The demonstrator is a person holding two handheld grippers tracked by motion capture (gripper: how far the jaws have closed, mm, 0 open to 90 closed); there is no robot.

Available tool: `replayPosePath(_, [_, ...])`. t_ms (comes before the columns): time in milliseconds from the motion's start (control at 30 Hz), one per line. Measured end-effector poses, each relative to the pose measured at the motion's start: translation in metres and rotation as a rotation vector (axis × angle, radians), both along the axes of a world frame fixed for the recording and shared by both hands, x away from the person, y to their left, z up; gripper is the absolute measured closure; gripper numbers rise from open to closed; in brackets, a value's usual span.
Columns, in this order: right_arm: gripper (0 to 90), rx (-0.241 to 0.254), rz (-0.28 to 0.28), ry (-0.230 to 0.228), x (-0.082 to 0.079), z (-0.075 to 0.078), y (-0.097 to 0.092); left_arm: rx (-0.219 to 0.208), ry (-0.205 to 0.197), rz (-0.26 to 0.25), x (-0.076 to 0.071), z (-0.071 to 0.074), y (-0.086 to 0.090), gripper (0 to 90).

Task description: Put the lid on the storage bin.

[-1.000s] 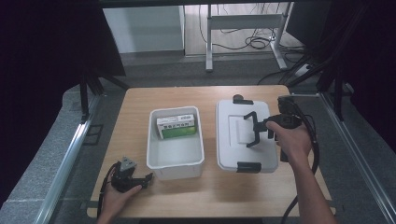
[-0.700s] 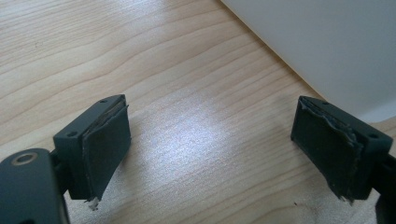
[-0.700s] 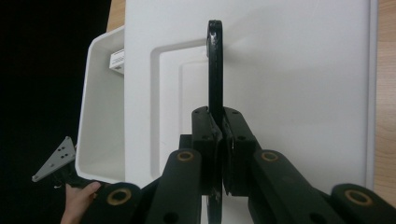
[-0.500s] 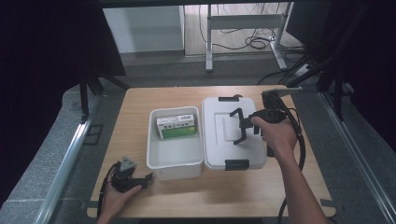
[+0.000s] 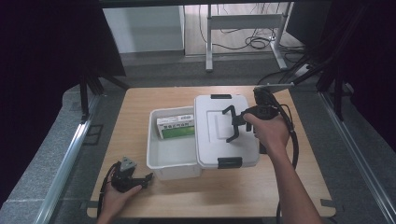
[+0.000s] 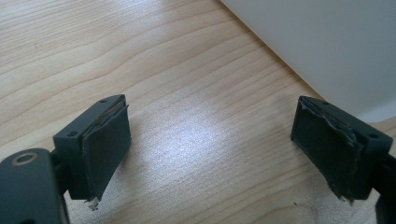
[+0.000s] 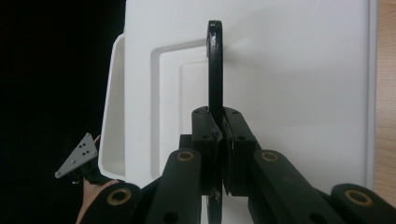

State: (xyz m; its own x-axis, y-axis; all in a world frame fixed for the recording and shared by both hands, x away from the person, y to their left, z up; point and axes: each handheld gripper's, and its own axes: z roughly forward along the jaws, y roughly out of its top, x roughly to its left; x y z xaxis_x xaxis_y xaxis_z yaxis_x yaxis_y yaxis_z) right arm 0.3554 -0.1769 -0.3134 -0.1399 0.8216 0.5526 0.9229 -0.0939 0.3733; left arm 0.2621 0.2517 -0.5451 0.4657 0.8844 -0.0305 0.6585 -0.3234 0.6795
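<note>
Right gripper view: right hand-held gripper [image 7: 219, 154] pinches the smooth white lid's [image 7: 289, 70] thin black handle [image 7: 215, 70]; left hand-held gripper [image 6: 210, 154] spread.

The wooden table [image 5: 224, 196] lies under my left fingers [image 6: 100, 140], its grain running across, with a bright patch of glare on the bare wood between the two of them. Off to the outside of my left fingers a metal rail [image 5: 65, 158] runs along the table's edge, and black curtain [image 5: 46, 46] hangs past it. Far ahead of my right fingers [image 5: 232, 133], beyond the table's far edge, a metal desk frame [image 5: 243, 21] stands on the floor with loose cables [image 5: 254, 43] lying beneath it.
</note>
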Motion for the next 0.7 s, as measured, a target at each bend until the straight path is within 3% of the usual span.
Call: replayPosePath(700, [85.3, 0.002, 0.049, 0.010, 0.010, 0.000, 0.050, 0.000, -0.001, -0.002, 0.000, 0.000, 0.000, 11.6])
